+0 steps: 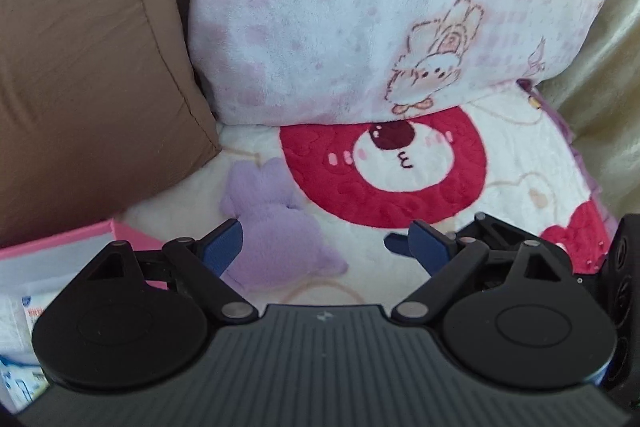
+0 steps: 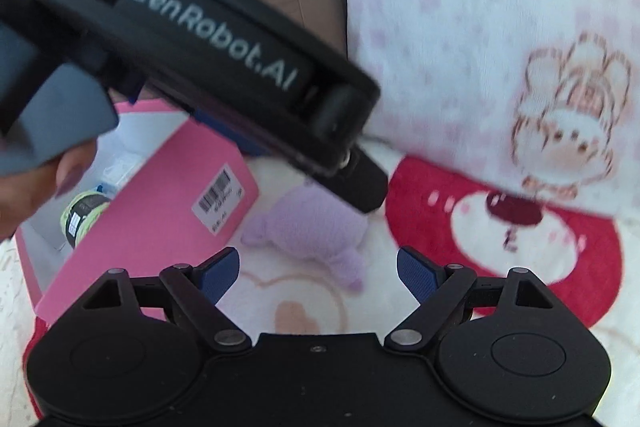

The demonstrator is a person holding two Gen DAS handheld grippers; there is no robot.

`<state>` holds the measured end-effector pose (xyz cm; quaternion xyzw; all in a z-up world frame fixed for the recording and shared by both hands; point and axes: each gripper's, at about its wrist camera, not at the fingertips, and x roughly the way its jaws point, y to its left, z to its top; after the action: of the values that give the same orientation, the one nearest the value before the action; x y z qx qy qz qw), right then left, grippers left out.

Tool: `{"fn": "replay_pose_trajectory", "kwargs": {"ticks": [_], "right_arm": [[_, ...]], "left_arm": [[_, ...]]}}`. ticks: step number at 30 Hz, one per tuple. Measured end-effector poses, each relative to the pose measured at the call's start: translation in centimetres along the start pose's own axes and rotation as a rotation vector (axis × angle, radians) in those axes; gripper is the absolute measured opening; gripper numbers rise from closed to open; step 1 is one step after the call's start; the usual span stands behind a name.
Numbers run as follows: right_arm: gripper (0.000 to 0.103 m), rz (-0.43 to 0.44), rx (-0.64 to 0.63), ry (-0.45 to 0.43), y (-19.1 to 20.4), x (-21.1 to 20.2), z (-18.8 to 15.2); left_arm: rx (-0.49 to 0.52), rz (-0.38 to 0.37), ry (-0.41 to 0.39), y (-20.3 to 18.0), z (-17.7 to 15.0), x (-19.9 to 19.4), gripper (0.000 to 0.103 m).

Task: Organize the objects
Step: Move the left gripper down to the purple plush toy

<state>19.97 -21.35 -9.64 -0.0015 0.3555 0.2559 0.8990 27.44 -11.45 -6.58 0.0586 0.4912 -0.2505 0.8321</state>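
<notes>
A small purple plush toy [image 1: 276, 223] lies on the cartoon-print blanket [image 1: 500, 163], just right of a pink box [image 2: 160, 203]. The left gripper [image 1: 320, 247] and right gripper [image 2: 318, 273] hover above it, jaws spread wide, apparently not touching it.

Soft daylight. Cream blanket [image 1: 500, 163] with red bear print spread as base. Pink-and-white bunny-print pillow [image 1: 380, 7] propped behind, brown cushion [image 1: 80, 67] beside it, pale yellowish fabric [image 1: 612, 67] on opposite side.
</notes>
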Motion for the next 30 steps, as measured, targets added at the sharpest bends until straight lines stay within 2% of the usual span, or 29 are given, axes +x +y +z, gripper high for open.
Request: {"fn": "replay_pose_trajectory", "kwargs": {"ticks": [3, 5, 7, 10, 14, 16, 21, 24, 28, 30], "right_arm": [[0.089, -0.008, -0.035, 0.013, 0.0, 1.2, -0.7], [0.088, -0.016, -0.059, 0.016, 0.1, 2.0, -0.9], [0.086, -0.015, -0.065, 0.005, 0.2, 2.4, -1.1], [0.075, -0.03, -0.084, -0.001, 0.3, 2.7, -1.2], [0.059, -0.059, -0.135, -0.013, 0.6, 2.9, -1.3], [0.053, -0.057, -0.147, -0.008, 0.8, 3.3, -1.4], [0.046, -0.056, -0.17, 0.0, 1.0, 4.0, -2.1], [0.026, -0.047, -0.138, -0.007, 0.6, 3.8, -1.7], [0.02, -0.025, -0.151, -0.006, 0.5, 3.3, -1.5], [0.017, -0.016, -0.149, -0.003, 0.5, 2.8, -1.6]], "left_arm": [[0.002, 0.032, 0.028, 0.4, 0.5, 1.5, 0.09], [0.002, 0.046, 0.046, 0.6, 0.7, 2.5, 0.085], [-0.006, 0.049, 0.069, 0.8, 0.7, 3.5, 0.084], [-0.029, 0.038, 0.103, 1.0, 0.5, 4.7, 0.074], [-0.014, 0.082, 0.102, 0.8, 0.3, 5.7, 0.074], [-0.038, 0.088, 0.096, 1.2, 0.3, 6.0, 0.074], [-0.096, 0.079, 0.092, 2.0, 0.3, 6.7, 0.074], [-0.123, 0.059, 0.07, 2.1, 0.0, 6.4, 0.074], [-0.115, 0.091, 0.067, 1.9, -0.3, 6.5, 0.056], [-0.126, 0.087, 0.067, 1.9, -0.5, 6.5, 0.055]]}}
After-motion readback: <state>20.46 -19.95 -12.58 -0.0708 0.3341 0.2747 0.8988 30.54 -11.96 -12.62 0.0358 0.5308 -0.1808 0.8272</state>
